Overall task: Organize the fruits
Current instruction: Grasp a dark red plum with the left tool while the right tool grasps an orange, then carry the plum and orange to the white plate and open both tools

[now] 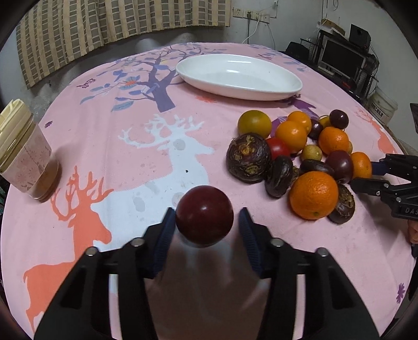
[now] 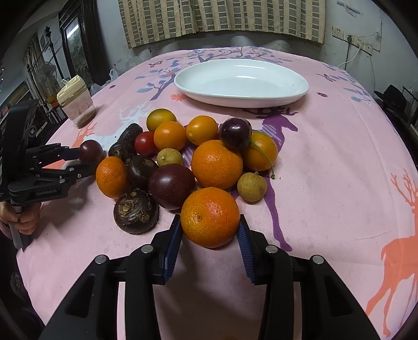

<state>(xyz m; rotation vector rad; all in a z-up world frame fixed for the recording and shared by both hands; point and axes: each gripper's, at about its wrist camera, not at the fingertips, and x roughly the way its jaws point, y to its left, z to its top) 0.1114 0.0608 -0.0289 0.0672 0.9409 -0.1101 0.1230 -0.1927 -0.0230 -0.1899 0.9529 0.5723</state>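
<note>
A pile of fruits (image 2: 198, 154) lies on the pink tablecloth: oranges, dark purple fruits, dark brown water chestnuts, a red tomato and small tan longans. My left gripper (image 1: 206, 222) is around a dark red round fruit (image 1: 204, 215); the left pad touches it and a small gap shows on the right. It also shows in the right wrist view (image 2: 90, 151). My right gripper (image 2: 210, 227) has both pads against an orange (image 2: 210, 217) at the near edge of the pile. A white oval dish (image 2: 240, 81) stands empty behind the pile.
A plastic jar with a cream lid (image 1: 23, 154) stands at the table's left edge. Shelves with a monitor (image 1: 342, 57) and a white bucket (image 1: 382, 107) are beyond the table's right side. A curtain (image 2: 222, 18) hangs behind.
</note>
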